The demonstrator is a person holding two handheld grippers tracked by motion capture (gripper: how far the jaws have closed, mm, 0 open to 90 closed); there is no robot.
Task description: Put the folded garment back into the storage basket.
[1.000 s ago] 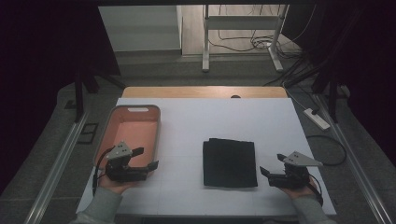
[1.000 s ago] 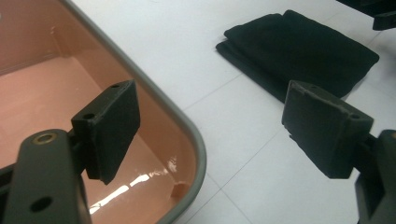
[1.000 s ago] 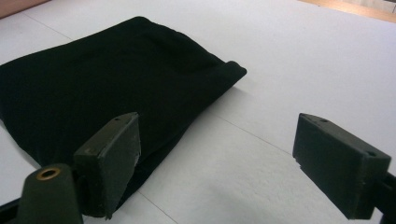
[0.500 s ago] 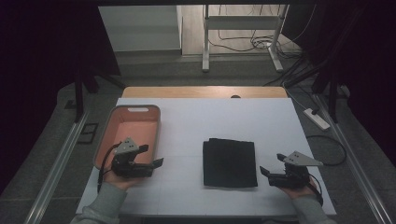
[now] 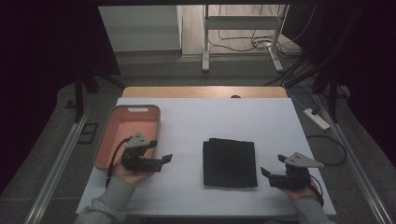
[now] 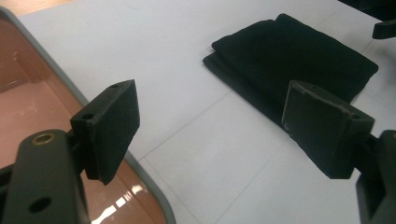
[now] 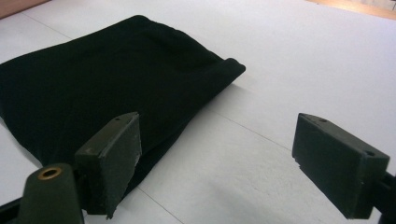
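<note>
White tabletop (image 5: 196,121) spans mid frame. Pink tray (image 5: 133,128) at left, empty. Folded black cloth (image 5: 229,162) lies flat at centre. Left gripper (image 5: 161,160) at tray's lower right corner, jaws apart. Right gripper (image 5: 271,173) lower right, beside cloth, jaws apart, holding nothing.

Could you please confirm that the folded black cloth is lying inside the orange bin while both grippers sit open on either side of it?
Not quite: the folded black cloth lies on the white table, to the right of the orange bin, as the high view shows. Both grippers, left and right, are indeed open beside it.
</note>
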